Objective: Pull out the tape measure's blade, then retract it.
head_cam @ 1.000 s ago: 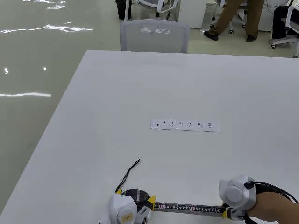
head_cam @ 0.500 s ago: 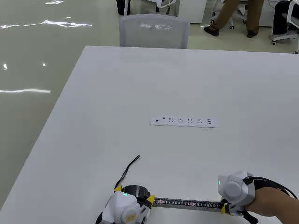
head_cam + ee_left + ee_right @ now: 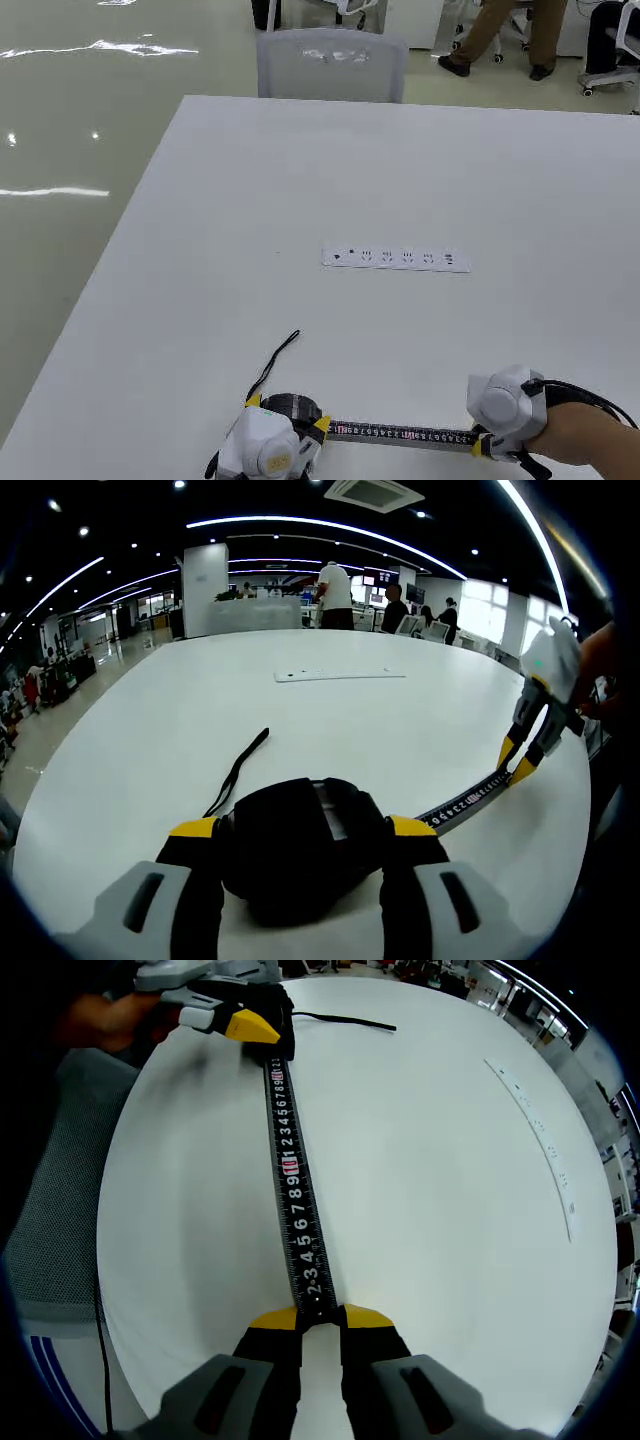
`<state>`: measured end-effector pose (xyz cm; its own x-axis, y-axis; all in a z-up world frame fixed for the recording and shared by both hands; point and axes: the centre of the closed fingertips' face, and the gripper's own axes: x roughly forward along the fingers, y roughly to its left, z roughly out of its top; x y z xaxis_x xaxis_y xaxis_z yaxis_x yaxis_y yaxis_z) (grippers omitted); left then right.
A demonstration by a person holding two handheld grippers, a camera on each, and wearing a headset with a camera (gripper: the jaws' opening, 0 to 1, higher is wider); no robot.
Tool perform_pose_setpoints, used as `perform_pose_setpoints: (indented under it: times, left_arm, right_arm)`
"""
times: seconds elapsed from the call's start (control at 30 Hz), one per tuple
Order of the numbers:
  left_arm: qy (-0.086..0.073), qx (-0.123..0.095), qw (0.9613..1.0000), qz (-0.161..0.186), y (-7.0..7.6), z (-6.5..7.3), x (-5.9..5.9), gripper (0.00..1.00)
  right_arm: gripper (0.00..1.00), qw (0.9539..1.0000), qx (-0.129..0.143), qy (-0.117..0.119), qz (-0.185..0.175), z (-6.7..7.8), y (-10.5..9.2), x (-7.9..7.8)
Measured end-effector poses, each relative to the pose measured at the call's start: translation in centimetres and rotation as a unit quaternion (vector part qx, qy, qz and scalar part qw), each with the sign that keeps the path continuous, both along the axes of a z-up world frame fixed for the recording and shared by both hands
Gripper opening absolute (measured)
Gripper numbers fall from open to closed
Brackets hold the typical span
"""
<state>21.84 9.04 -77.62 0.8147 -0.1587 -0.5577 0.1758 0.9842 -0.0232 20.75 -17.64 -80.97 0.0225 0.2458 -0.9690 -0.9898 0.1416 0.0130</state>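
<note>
The black tape measure case [image 3: 291,410] sits near the table's front edge, clamped between the yellow-tipped jaws of my left gripper [image 3: 303,829]. Its wrist strap [image 3: 276,364] trails away across the table. The numbered blade [image 3: 400,434] runs flat over the table from the case to my right gripper [image 3: 484,441]. In the right gripper view the blade [image 3: 296,1198] ends between the yellow tips of my right gripper [image 3: 319,1314], which is shut on the blade's end. The case [image 3: 262,1007] lies at the far end there.
A white power strip [image 3: 396,259] lies flat at mid-table. A grey chair [image 3: 331,66] stands at the far edge of the white table [image 3: 300,190]. A person's legs [image 3: 498,30] and office chairs are in the background.
The blade span between the grippers looks about the same. The head camera tilted a little, so the scene shifted slightly.
</note>
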Motion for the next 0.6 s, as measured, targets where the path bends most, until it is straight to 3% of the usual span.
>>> perform_pose_setpoints:
  times: [0.6]
  left_arm:
    - [0.004,-0.003,1.0000,-0.001,0.05,-0.31,0.02,0.59]
  right_arm:
    - [0.14,1.0000,0.000,-0.006,0.004,-0.15,0.53,-0.05]
